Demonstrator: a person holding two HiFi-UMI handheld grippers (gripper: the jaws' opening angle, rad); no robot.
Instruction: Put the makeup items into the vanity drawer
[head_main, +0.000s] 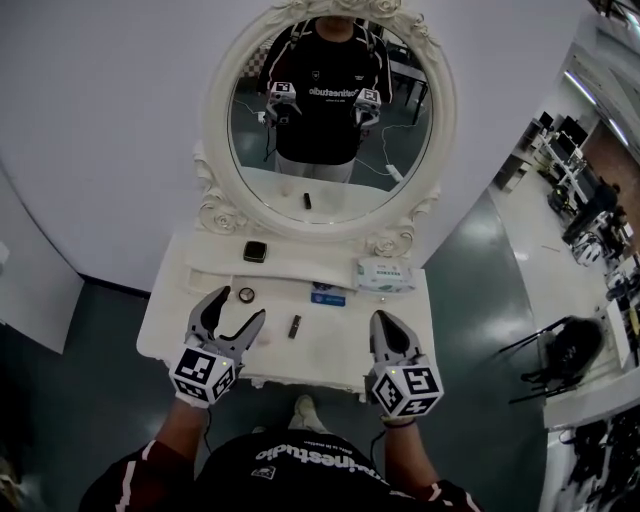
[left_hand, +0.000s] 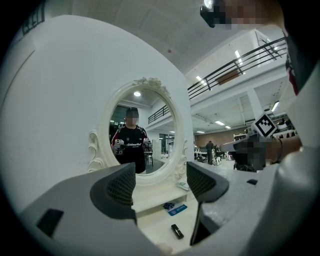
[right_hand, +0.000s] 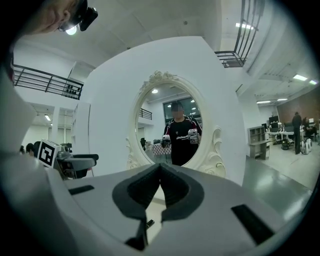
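A white vanity table (head_main: 330, 350) stands below me with an oval mirror (head_main: 330, 190). On its top lie a black lipstick tube (head_main: 295, 326), a small round item (head_main: 246, 294) and a blue packet (head_main: 328, 294). A black compact (head_main: 255, 251) sits on the raised back shelf. My left gripper (head_main: 242, 305) hovers over the table's left part, open and empty, just left of the tube. In the left gripper view the tube (left_hand: 176, 231) and packet (left_hand: 175, 209) show beyond the left gripper (left_hand: 162, 185). My right gripper (head_main: 385, 325) is shut and empty over the right part. The right gripper view shows the right gripper (right_hand: 160, 172) with its tips together. No drawer shows.
A white tissue pack (head_main: 385, 275) lies at the back right of the shelf. The mirror reflects the person and both grippers. Grey floor surrounds the vanity; a white wall is behind it. A black chair (head_main: 570, 350) stands far right.
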